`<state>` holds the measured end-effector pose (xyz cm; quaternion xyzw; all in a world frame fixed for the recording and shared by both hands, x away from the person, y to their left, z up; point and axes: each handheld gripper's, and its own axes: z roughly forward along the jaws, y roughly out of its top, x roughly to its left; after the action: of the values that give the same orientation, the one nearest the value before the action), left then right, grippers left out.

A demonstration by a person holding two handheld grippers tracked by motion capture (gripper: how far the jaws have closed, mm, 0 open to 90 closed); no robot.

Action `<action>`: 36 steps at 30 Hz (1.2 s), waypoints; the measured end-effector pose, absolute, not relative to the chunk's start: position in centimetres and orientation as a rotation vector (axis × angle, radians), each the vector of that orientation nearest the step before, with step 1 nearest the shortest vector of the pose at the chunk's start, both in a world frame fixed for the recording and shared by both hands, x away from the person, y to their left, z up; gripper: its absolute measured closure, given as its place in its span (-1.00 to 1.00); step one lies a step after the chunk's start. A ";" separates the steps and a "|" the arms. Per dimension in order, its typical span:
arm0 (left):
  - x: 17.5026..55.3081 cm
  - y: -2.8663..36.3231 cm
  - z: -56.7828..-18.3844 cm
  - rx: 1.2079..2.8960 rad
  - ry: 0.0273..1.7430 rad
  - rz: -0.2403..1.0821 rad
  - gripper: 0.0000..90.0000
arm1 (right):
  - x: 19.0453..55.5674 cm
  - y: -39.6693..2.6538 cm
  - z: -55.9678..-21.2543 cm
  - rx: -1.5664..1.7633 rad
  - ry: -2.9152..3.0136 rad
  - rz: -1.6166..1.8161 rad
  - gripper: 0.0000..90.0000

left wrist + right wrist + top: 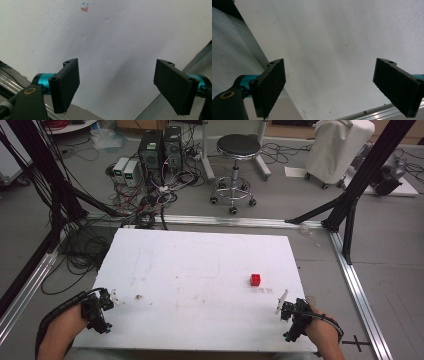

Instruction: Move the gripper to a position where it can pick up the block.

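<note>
A small red block (255, 279) sits on the white table board (200, 270), right of centre. My left gripper (102, 310) rests at the board's front left corner, jaws wide apart with nothing between them; in the left gripper view the gripper (120, 85) hangs over bare white board. My right gripper (292, 312) is at the front right corner, below and to the right of the red block, apart from it. The right gripper view has the gripper (337, 87) open over bare board near its edge.
A small orange-and-blue mark (84, 7) is on the board ahead of the left gripper. Beyond the board stand a black stool (237, 165), computer towers (160, 150) and tangled cables (145, 200). Black frame posts (360, 175) and floor rails (357, 285) flank the table.
</note>
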<state>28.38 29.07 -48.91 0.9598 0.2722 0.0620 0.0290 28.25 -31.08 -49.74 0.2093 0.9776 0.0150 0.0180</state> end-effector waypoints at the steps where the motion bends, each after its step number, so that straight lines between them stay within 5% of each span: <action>1: 28.4 29.1 -48.9 2.961 0.840 0.191 -0.53 | 28.3 -31.1 -49.7 0.650 3.036 0.046 -0.77; 36: 28.4 29.4 -48.8 2.957 0.862 0.192 -0.53 | 31.6 -32.6 -49.2 0.596 3.014 0.125 -0.77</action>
<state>28.35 29.44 -48.78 0.9578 0.2794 0.0622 0.0279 31.55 -32.61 -49.20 0.1937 0.9796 0.0407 0.0335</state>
